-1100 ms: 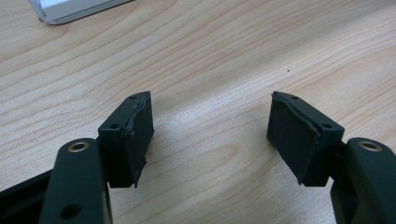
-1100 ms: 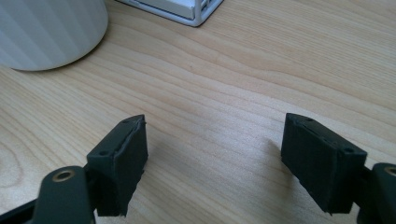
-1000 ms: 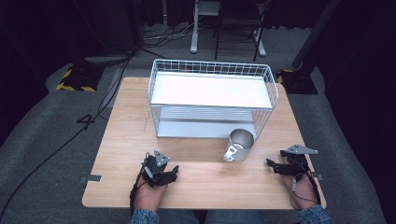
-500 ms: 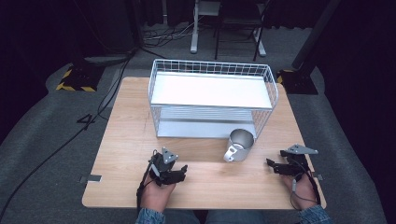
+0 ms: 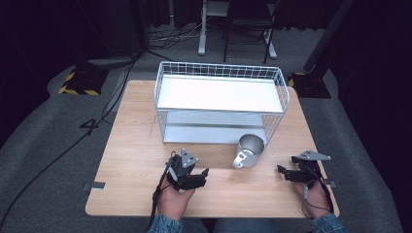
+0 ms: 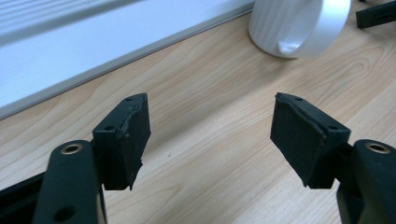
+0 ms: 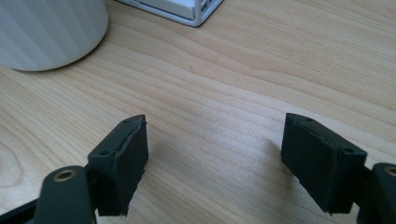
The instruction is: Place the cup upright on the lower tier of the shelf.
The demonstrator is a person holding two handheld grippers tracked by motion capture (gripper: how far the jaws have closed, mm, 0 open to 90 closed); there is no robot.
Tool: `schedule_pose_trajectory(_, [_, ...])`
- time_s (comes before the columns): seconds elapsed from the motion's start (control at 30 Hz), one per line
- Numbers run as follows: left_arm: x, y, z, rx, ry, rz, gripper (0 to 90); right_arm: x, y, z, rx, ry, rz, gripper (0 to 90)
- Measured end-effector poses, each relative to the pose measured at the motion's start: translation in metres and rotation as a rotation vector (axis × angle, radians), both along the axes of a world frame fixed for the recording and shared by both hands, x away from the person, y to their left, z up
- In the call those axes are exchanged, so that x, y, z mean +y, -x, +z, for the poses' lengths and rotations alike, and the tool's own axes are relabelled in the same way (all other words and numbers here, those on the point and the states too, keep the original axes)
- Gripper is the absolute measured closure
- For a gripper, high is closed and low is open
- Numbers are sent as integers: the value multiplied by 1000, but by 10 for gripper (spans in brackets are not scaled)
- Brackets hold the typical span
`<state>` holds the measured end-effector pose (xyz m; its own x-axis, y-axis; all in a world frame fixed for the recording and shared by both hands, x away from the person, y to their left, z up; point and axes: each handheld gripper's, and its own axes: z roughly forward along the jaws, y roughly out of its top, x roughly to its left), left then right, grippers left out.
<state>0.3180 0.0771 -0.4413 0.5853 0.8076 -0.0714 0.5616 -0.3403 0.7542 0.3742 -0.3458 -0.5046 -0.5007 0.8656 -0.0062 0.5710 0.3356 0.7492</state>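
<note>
A shiny metal cup (image 5: 250,147) with a handle stands upright on the wooden table (image 5: 136,141), just in front of the wire rack's right end. My left gripper (image 5: 203,175) is held a little above the table to the cup's left, jaws open and empty, pointing toward it. In the left gripper view the left gripper (image 6: 211,100) has bare wood between its jaws and the cup (image 6: 299,23) farther off at the upper right. My right gripper (image 5: 283,173) rests open and empty to the cup's right. The right gripper view has the right gripper (image 7: 215,120) over wood, with the cup (image 7: 46,32) at the upper left.
A white wire rack (image 5: 221,92) with two shelves stands at the middle back of the table; its base corner (image 7: 196,11) lies ahead of the right gripper. The table's front edge runs just behind both hands. Cables and stand legs lie on the grey floor beyond.
My left gripper has lifted off the table and moved right, toward the cup. The right gripper and the cup have stayed where they were.
</note>
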Motion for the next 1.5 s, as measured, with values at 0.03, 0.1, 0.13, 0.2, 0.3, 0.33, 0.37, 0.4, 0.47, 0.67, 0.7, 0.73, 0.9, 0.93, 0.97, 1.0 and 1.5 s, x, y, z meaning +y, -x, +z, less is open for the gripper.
schedule_pose_trajectory(0.03, [-2,0,1,-1,3,-2,286,0,0,0,0,0,0,233])
schedule_pose_trajectory(0.1, [-8,0,2,-6,6,-6,276,0,0,0,0,0,0,233])
schedule_pose_trajectory(0.13, [-10,-1,3,-8,10,-9,273,0,0,0,0,0,0,233])
schedule_pose_trajectory(0.2, [-14,-2,5,-11,24,-16,264,0,0,0,1,-1,1,234])
schedule_pose_trajectory(0.3, [-20,-2,8,-22,32,-21,262,0,0,0,0,0,0,234])
schedule_pose_trajectory(0.33, [-25,-2,9,-29,41,-25,262,0,0,0,0,-1,1,234])
schedule_pose_trajectory(0.37, [-29,-2,9,-36,50,-34,265,0,0,0,0,-2,2,234])
schedule_pose_trajectory(0.4, [-29,-2,9,-36,50,-34,270,0,0,0,0,-2,2,234])
schedule_pose_trajectory(0.47, [-36,-3,10,-37,65,-47,276,0,0,0,0,-1,2,234])
schedule_pose_trajectory(0.67, [-50,-5,10,-51,95,-74,295,0,0,0,2,-2,0,234])
schedule_pose_trajectory(0.7, [-52,-5,9,-51,114,-77,302,0,0,0,3,-2,1,234])
schedule_pose_trajectory(0.73, [-54,-6,9,-44,134,-76,303,0,0,0,3,-2,1,234])
schedule_pose_trajectory(0.9, [-62,-9,6,-28,162,-86,306,0,0,0,3,-2,1,234])
schedule_pose_trajectory(0.93, [-64,-10,6,-29,161,-90,306,0,0,0,3,-2,1,234])
schedule_pose_trajectory(0.97, [-67,-10,5,-25,161,-91,302,0,0,0,3,-2,1,234])
schedule_pose_trajectory(1.0, [-70,-9,4,-25,160,-95,302,0,0,0,3,-2,1,234])
schedule_pose_trajectory(1.5, [-106,-17,-6,-25,126,-97,383,0,0,0,3,-3,1,234])
